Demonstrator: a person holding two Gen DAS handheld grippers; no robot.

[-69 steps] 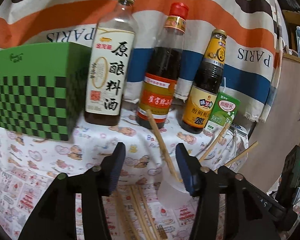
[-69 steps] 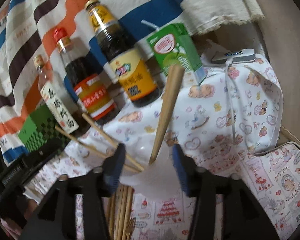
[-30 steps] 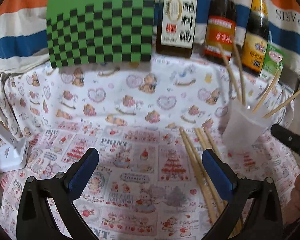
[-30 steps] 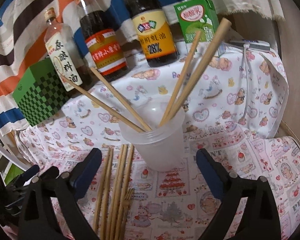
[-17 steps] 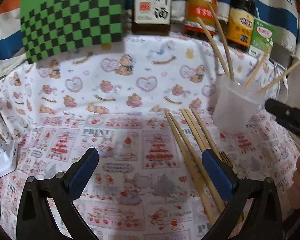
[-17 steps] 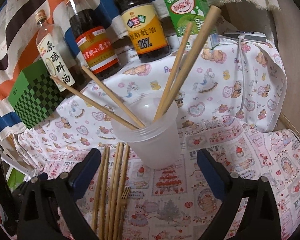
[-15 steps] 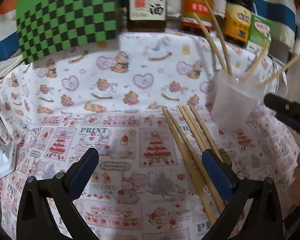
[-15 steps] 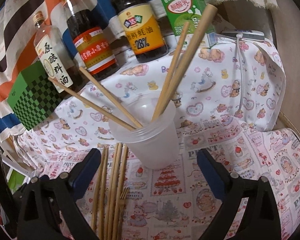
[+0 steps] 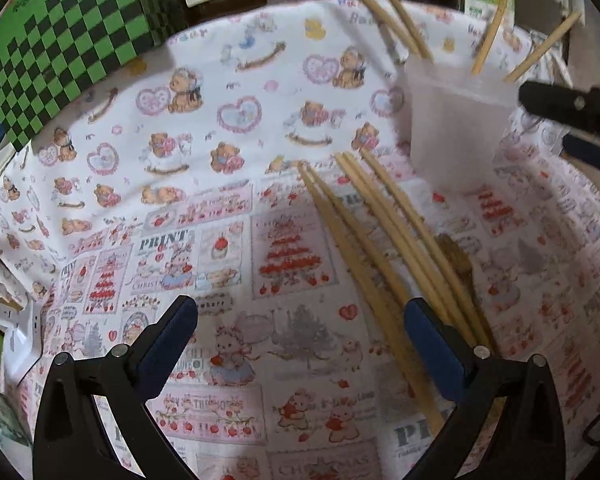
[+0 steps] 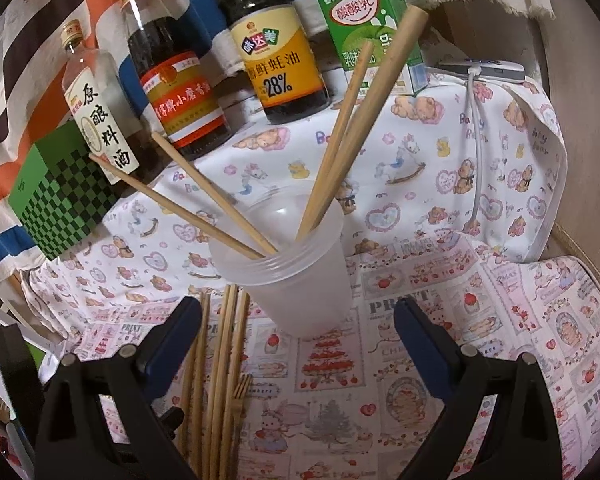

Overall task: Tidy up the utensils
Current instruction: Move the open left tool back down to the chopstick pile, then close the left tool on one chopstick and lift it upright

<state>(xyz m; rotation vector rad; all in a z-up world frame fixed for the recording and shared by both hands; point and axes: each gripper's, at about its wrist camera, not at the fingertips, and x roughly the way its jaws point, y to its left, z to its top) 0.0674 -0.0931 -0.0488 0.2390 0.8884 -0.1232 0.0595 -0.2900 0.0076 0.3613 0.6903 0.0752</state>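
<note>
A translucent plastic cup (image 10: 296,276) stands on the printed cloth and holds several wooden chopsticks (image 10: 360,120). It also shows in the left wrist view (image 9: 456,128). Several more chopsticks (image 9: 372,248) and a small wooden fork (image 9: 456,256) lie flat on the cloth beside the cup; they also show in the right wrist view (image 10: 220,380). My left gripper (image 9: 300,340) is open and empty above the cloth, its right finger over the loose chopsticks. My right gripper (image 10: 296,340) is open and empty just in front of the cup.
Three sauce bottles (image 10: 176,92) and a green milk carton (image 10: 372,32) stand at the back. A green checkered box (image 9: 60,52) sits at the back left. A white charger with cable (image 10: 484,72) lies near the cloth's right edge.
My left gripper has opened, tilted down and moved closer to the loose chopsticks. My right gripper has opened after leaving a chopstick in the cup and has drawn back slightly.
</note>
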